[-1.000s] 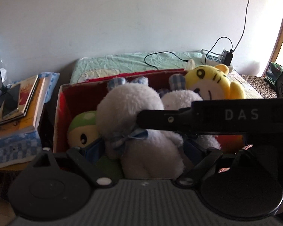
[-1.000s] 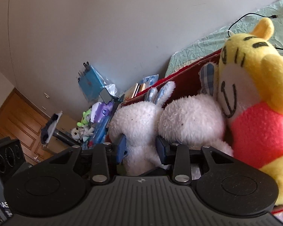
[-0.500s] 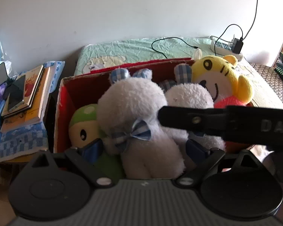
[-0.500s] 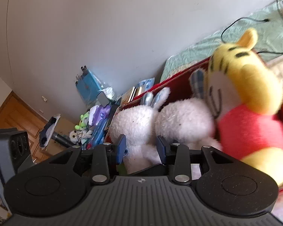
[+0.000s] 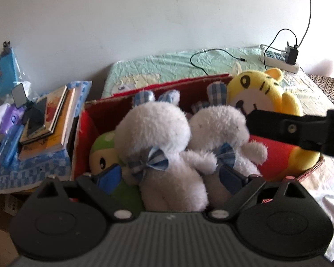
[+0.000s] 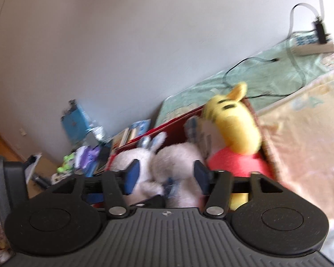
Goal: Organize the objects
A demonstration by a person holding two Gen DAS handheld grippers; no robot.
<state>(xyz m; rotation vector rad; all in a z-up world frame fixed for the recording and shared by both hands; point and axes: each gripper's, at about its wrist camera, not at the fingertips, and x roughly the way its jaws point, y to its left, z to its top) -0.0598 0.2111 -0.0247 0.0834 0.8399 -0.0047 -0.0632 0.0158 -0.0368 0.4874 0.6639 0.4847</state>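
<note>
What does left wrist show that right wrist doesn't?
Only left wrist: the green plush in the red box's left corner, both rabbits' checked bows, and the right gripper's finger crossing in front of the tiger.
Only right wrist: the wooden floor at far left.
Both: two white rabbits, yellow tiger plush, books, power strip.

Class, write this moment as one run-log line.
left tongs: open, flanking white plush rabbit | right tongs: open, empty | yellow tiger plush: in red cardboard box
</note>
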